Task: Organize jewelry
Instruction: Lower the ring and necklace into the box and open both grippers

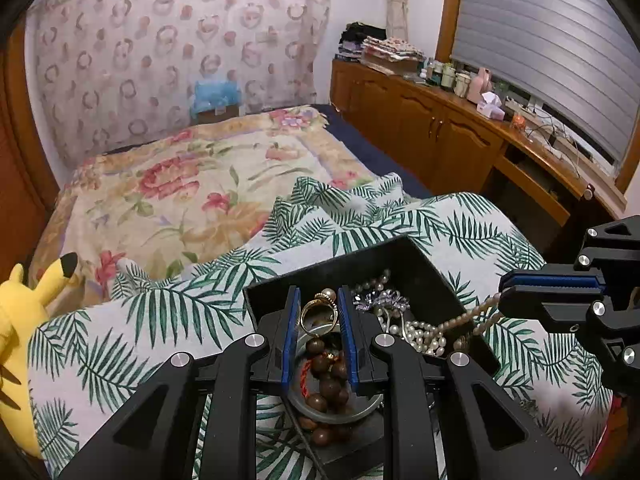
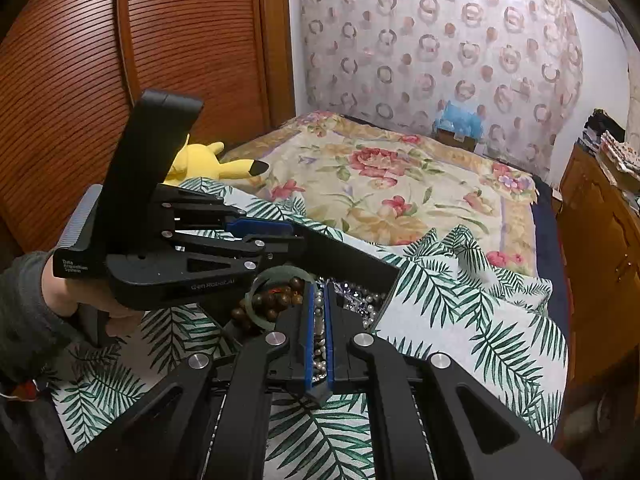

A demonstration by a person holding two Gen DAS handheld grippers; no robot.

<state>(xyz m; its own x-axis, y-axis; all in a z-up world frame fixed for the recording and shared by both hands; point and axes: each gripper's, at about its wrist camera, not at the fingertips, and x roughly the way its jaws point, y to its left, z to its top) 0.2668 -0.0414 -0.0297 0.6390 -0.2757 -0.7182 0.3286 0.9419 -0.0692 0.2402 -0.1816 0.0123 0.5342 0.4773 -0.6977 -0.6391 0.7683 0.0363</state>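
Observation:
A black open jewelry box sits on a palm-leaf cloth. It holds a gold ring, a brown wooden bead bracelet, a grey-green bangle, a silver brooch and pearl strands. My left gripper hangs over the box, jaws partly open around the ring and beads, gripping nothing clearly. My right gripper is at the box's right edge, shut on a pearl strand. In the right wrist view the right gripper is narrowly closed with pearls between the jaws; the bangle lies left.
The palm-leaf cloth covers the near bed, with a floral quilt beyond. A yellow plush toy lies at the left. A wooden cabinet with bottles runs along the right wall. A wooden wardrobe door stands at the left.

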